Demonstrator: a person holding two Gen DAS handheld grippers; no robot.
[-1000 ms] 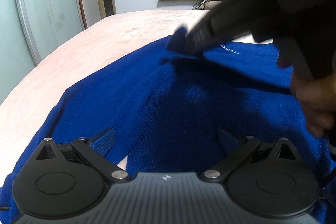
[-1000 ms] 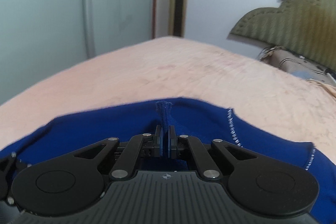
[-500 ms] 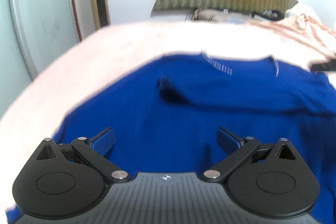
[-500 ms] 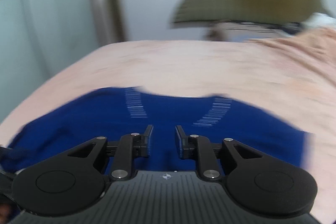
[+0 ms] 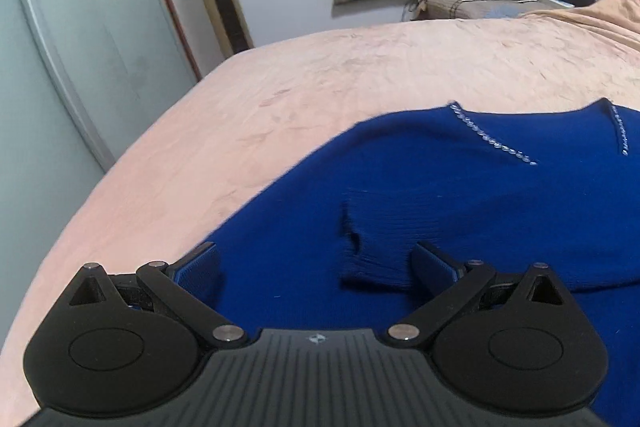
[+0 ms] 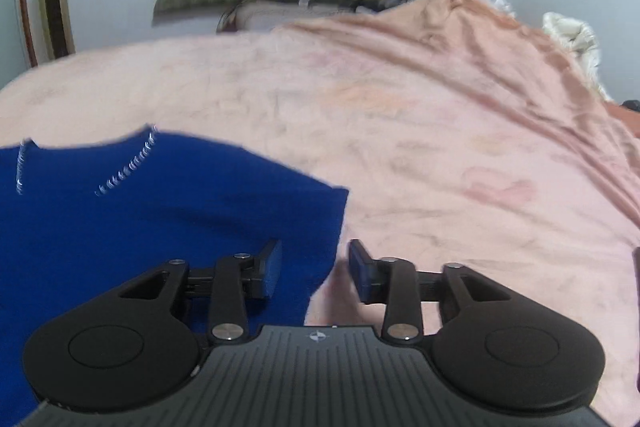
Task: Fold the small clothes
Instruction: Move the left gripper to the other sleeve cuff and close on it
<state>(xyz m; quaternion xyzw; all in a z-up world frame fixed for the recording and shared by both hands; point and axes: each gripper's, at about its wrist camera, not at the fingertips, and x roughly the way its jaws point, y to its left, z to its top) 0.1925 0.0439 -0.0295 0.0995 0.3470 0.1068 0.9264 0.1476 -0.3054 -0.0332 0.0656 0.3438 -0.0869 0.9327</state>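
The blue sweater [image 5: 460,195] lay flat on the bed [image 5: 280,95]. The left claw [image 5: 316,267] gaped wide above it, a sleeve cuff between its fingers. The right claw [image 6: 314,269], opening, seemingly empty, straddled the sweater's edge.

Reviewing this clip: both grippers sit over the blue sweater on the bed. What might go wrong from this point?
1. The right gripper, jaws opening, straddles the blue sweater side edge; closing there may also pinch the pink blanket.
2. The folded-in sleeve cuff lies loose between the open left gripper fingers; a nudge could undo that fold.
3. The beaded trim at the neckline could snag if dragged.
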